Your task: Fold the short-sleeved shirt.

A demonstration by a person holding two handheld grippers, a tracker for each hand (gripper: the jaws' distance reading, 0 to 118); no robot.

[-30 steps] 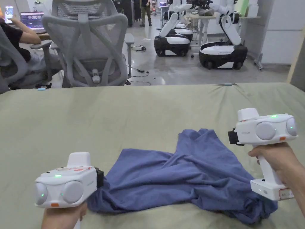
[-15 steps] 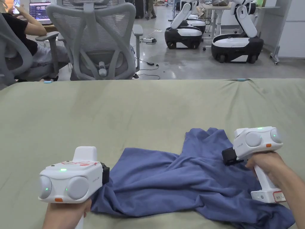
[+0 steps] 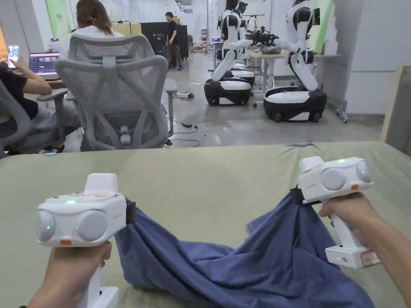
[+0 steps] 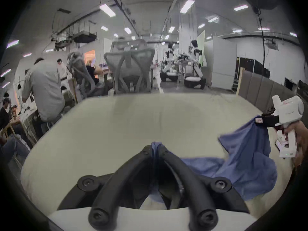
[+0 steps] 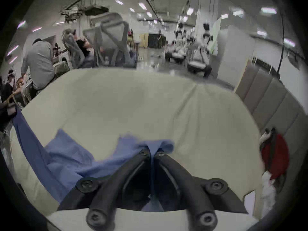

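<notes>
A blue short-sleeved shirt (image 3: 249, 264) hangs between my two grippers above the olive-green table (image 3: 200, 180), its middle sagging onto the cloth. My left gripper (image 3: 130, 211) is shut on one edge of the shirt (image 4: 241, 164) at the lower left; in the left gripper view the jaws (image 4: 156, 148) pinch blue fabric. My right gripper (image 3: 296, 195) is shut on another edge at the right, and its own view shows the jaws (image 5: 151, 152) closed on the shirt (image 5: 70, 158). The right gripper (image 4: 260, 122) also appears far right in the left gripper view.
A grey mesh office chair (image 3: 116, 100) stands just past the table's far edge. People sit at desks on the left. Two white-and-black robots (image 3: 297, 80) stand on the floor beyond. A red and white garment (image 5: 275, 156) lies at the table's right edge.
The right gripper came down onto the shirt, shut on its edge and lifted it. The left gripper has risen too, so the shirt now hangs between them off the table.
</notes>
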